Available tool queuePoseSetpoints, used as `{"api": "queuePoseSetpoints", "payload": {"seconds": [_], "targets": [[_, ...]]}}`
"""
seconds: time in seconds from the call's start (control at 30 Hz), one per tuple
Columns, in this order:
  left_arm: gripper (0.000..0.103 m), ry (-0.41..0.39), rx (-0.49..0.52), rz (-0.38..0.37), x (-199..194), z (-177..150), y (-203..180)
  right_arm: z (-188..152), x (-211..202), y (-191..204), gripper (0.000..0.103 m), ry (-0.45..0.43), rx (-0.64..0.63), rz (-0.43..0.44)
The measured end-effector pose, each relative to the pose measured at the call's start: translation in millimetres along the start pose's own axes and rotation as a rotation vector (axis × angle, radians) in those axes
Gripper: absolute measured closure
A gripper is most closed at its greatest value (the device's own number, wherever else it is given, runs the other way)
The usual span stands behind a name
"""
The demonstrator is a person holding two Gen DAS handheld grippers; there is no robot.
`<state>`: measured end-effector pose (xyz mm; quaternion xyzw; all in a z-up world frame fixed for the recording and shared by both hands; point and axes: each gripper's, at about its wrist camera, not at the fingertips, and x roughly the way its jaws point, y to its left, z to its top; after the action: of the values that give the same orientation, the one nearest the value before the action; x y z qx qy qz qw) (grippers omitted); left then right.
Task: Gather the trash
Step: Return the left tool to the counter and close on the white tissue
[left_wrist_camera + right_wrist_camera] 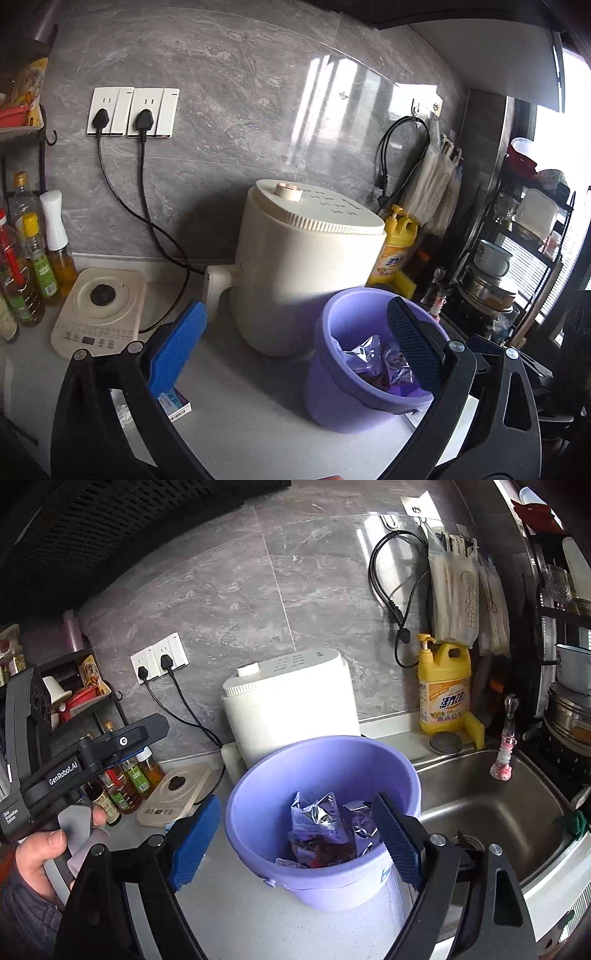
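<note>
- Oil bottles [33,266] stand at the left edge of the left wrist view, beside a flat beige cooker base [99,312] on the desk [251,413].
- A small box [177,404] lies on the desk, lower left, partly behind the blue pad.
- The left gripper [295,345] has its jaws spread wide, nothing between the pads.
- A white pot-shaped appliance [310,266] stands mid-frame against the grey wall.
- The purple bucket [321,812] sits in front of it, holding crumpled foil wrappers [325,819].
- The right gripper [291,843] is spread apart, its pads either side of the bucket's near rim, gripping nothing.
- A yellow soap bottle [445,686] and the steel sink [491,805] fill the right.
</note>
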<state>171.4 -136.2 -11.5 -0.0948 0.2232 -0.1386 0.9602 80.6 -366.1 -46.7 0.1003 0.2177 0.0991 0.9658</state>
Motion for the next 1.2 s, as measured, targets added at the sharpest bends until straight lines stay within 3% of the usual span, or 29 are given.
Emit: {"api": "queuePoseSetpoints", "payload": {"seconds": [0.2,0.6,0.87,1.2], "targets": [[0.006,-0.008,-0.055,0.136,-28,-11,42,-2,20,42,0.008,0.015,-0.074,0.119],[0.006,0.051,-0.146,0.327,-61,-37,111,-11,59,105,0.008,0.101,-0.175,0.284],[0.006,0.100,-0.162,0.348,-60,-53,136,-22,98,135,0.008,0.186,-0.208,0.338],[0.011,0.243,-0.278,0.335,-11,-93,182,-39,164,152,0.008,0.333,-0.262,0.332]]}}
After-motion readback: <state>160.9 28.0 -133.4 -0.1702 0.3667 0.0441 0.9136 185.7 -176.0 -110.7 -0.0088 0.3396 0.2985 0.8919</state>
